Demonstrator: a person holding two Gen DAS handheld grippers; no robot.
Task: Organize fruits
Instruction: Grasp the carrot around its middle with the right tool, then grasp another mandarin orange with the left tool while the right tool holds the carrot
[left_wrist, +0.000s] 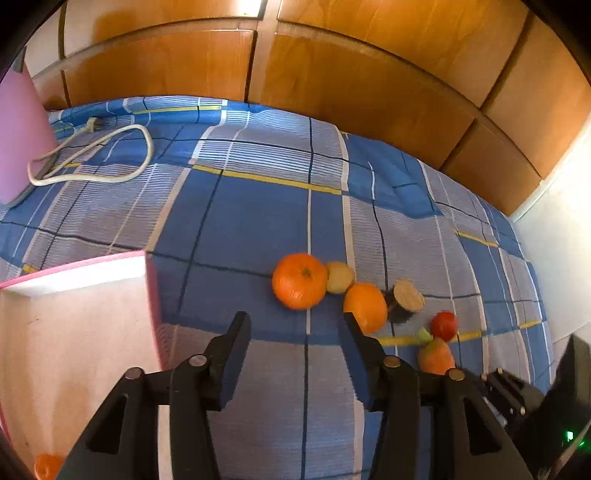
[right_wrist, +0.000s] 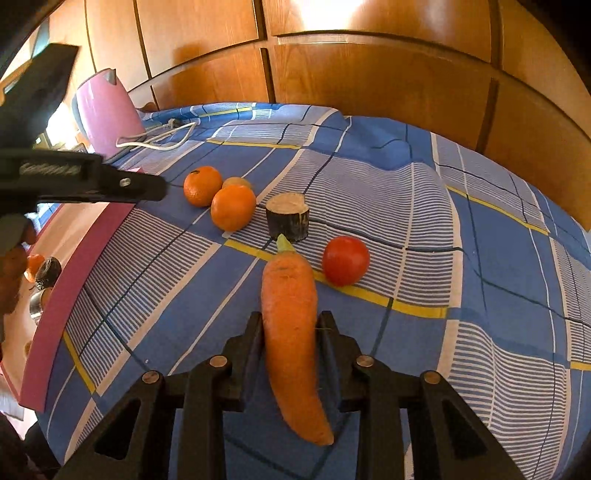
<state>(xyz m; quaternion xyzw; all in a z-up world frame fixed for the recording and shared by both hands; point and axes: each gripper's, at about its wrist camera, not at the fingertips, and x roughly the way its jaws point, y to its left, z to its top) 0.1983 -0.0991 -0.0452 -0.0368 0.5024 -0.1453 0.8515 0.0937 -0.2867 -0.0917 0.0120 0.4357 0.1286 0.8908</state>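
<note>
The right claw (right_wrist: 290, 325) pinches a long, rough-skinned orange carrot (right_wrist: 291, 332) about mid-length; its pointed tip runs back between the fingers and its green stub points at a short log section with dark bark and a pale cut top (right_wrist: 288, 218). The left claw (left_wrist: 295, 325) stands spread with nothing between its fingers, above the bed's blue, grey and yellow checked sheet (left_wrist: 258, 221). In its view the carrot is mostly hidden behind a finger. Just ahead lie two smooth round oranges (left_wrist: 300, 280), with a small yellowish fruit (left_wrist: 339, 277) half hidden between them, and a glossy red tomato (right_wrist: 345, 260) beside the carrot. A pink-rimmed box (left_wrist: 74, 314) sits at left, cut off; one orange inside shows. To the right the sheet lies bare.
</note>
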